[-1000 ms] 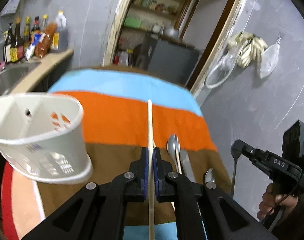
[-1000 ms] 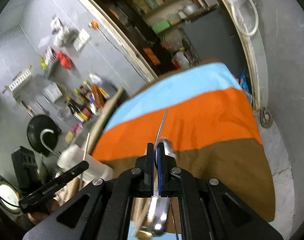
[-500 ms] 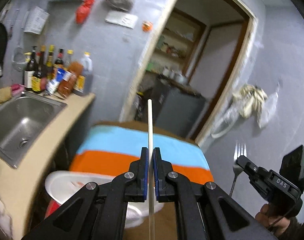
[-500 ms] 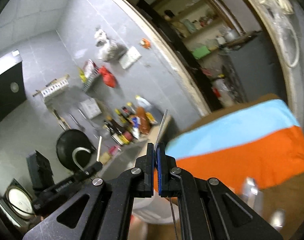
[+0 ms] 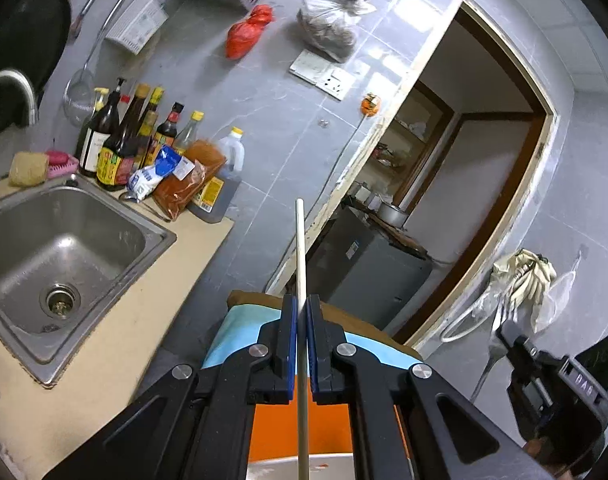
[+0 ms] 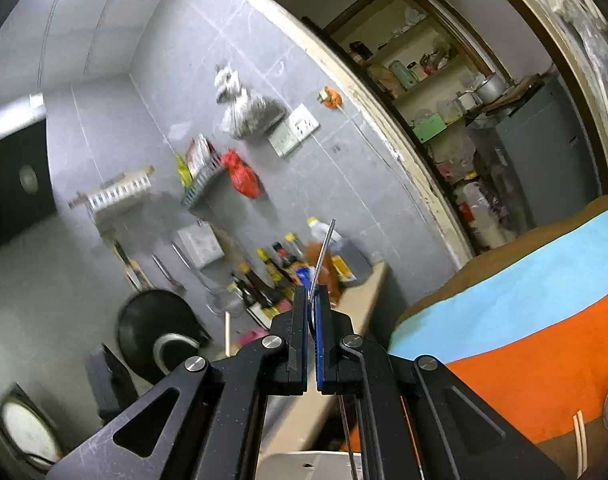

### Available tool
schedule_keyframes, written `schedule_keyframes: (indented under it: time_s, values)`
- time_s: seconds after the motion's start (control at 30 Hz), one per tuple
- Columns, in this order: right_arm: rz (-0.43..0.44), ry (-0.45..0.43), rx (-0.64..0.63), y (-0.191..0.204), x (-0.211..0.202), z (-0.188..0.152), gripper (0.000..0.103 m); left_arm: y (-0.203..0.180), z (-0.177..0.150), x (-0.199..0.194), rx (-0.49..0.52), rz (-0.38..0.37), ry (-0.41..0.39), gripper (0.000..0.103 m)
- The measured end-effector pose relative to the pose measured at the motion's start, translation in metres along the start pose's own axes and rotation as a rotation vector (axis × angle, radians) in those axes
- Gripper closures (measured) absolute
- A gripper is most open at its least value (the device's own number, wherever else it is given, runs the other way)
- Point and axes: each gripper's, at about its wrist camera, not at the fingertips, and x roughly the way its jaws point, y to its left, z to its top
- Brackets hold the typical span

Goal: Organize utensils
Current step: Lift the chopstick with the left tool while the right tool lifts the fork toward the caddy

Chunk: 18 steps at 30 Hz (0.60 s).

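Two utensils mid-carry: left gripper [image 5: 300, 344] clenched on chopstick [image 5: 301, 256], right gripper [image 6: 312, 336] clenched on fork [image 6: 322, 256]. Next: lower both into white holder [image 5: 300, 468], tips down.

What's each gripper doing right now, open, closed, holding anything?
Left gripper: closed on a wooden chopstick.
Right gripper: closed on a metal fork, its thin handle sticking out past the fingers.

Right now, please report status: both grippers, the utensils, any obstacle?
Left gripper shut on chopstick. Right gripper shut on fork. Both raised above striped cloth. No obstacle in view.
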Motion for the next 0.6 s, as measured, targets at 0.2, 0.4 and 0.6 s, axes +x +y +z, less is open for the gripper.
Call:
schedule_keyframes:
  time_s: [0.2, 0.4, 0.6]
  values:
    - [-0.072, 0.063, -0.039, -0.007, 0.014, -0.030, 0.100, 0.006, -0.018, 0.011, 0.015, -0.007, -0.003, 0.098]
    - [-0.113, 0.084, -0.031, -0.018, 0.018, -0.039, 0.100, -0.002, -0.028, 0.013, 0.052, -0.007, -0.023, 0.098]
    - [-0.121, 0.086, -0.098, -0.010, 0.016, -0.044, 0.100, -0.009, -0.035, 0.010, 0.100, 0.001, -0.036, 0.098]
